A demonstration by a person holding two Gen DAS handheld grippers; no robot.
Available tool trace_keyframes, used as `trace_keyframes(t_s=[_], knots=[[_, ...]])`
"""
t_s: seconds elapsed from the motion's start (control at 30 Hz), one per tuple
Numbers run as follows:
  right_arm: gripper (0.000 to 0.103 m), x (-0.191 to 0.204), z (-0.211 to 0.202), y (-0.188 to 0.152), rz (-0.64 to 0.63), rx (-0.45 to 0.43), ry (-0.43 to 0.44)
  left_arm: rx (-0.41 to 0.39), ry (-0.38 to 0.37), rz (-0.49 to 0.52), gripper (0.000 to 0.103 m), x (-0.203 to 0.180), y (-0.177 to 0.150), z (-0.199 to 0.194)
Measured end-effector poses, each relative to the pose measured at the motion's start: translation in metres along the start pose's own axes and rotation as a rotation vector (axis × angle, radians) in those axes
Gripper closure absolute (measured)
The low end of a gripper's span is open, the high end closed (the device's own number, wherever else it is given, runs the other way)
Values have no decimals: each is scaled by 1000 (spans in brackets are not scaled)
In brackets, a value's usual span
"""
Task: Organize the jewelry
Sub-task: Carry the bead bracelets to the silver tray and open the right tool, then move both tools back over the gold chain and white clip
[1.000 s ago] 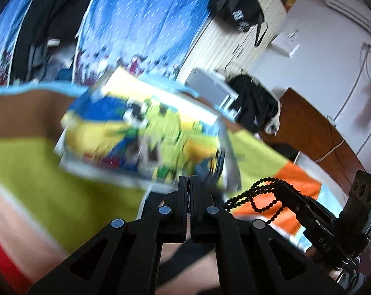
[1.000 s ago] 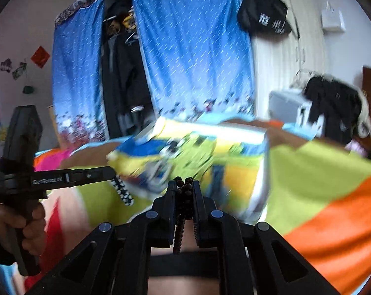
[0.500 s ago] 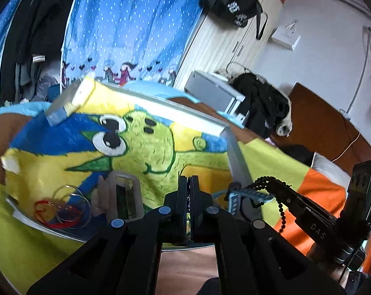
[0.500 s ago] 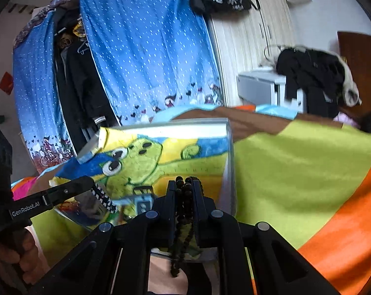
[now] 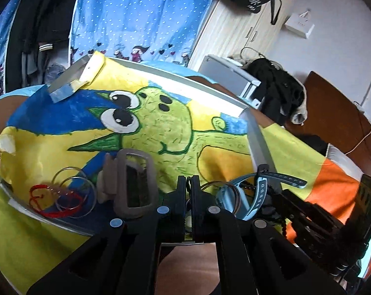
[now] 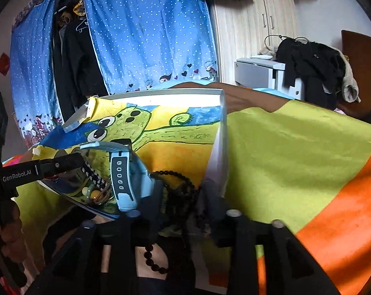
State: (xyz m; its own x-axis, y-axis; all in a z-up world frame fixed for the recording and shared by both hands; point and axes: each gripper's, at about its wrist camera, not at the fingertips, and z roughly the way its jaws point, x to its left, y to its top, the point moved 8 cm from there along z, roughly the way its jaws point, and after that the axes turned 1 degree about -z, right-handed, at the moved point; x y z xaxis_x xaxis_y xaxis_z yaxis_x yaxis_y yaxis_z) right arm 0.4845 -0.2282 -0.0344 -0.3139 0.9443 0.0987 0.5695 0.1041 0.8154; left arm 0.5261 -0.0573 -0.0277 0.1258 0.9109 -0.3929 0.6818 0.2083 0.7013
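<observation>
A shallow tray (image 5: 185,78) lined with a green cartoon drawing lies on the bed. It holds a grey watch case (image 5: 133,184), silver bangles (image 5: 72,189), a red string bracelet (image 5: 52,196) and a light blue watch band (image 6: 121,172). My left gripper (image 5: 189,186) is shut. In the right wrist view a black-and-white beaded bracelet (image 6: 94,174) hangs from its tip over the tray's near edge. My right gripper (image 6: 183,194) stands open at the tray's near right corner. A black bead strand (image 6: 180,182) is draped between its fingers and hangs below them.
The tray rests on a green and orange bedspread (image 6: 284,159). A hand (image 6: 3,221) holds the left gripper's handle. Blue curtains (image 6: 148,36), hanging clothes and a white cabinet (image 6: 256,71) stand behind the bed.
Both grippers have come down to the tray's near edge. The right gripper's fingers, shut on the bead strand before, have parted. The left gripper stays shut.
</observation>
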Motion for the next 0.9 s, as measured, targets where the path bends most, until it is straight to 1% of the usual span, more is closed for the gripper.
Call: trace_keyframes(t_s=[0.03,0.1,0.13,0.17,0.23,0.3,0.33,0.37,0.4,0.43,0.47,0.53,0.57,0.67,0.77,0.9], knots=[[61,-1,-2,1,2,-3,-5,3,0,-2,101,0,0,-1],[60,-4,-9,3,8,-10,-11,2,8,3,98,0,-1,-5],[59,-6,-11,4,10,-12,-15,1,13,9,87,-1,-1,-8],[57,-7,-15,6,13,-15,-22,-3,13,10,65,-2,-2,-11],[46,-8,-23,10,22,-28,-25,-38,3,-7,45,-4,-2,-23],[43,-8,-32,14,23,-42,-28,-60,-8,-2,44,-8,1,-34],[39,-7,-37,17,24,-50,-30,-60,-8,7,44,-11,1,-38],[36,-6,-42,19,26,-58,-29,-59,-4,14,41,-13,2,-42],[29,-5,-49,21,32,-69,-25,-63,7,27,38,-16,1,-48],[24,-4,-56,24,40,-83,-18,-69,15,34,31,-18,2,-53],[22,-3,-64,26,47,-96,-12,-81,20,42,26,-20,2,-60],[14,0,-77,29,51,-114,-7,-111,26,52,20,-24,2,-77],[13,2,-83,30,51,-121,-4,-122,30,57,17,-26,2,-83],[8,9,-105,31,49,-147,-3,-162,48,84,13,-33,1,-107],[1,18,-129,30,44,-178,-1,-204,70,114,11,-38,-3,-133],[0,32,-156,27,38,-217,28,-243,93,142,9,-40,-14,-167]])
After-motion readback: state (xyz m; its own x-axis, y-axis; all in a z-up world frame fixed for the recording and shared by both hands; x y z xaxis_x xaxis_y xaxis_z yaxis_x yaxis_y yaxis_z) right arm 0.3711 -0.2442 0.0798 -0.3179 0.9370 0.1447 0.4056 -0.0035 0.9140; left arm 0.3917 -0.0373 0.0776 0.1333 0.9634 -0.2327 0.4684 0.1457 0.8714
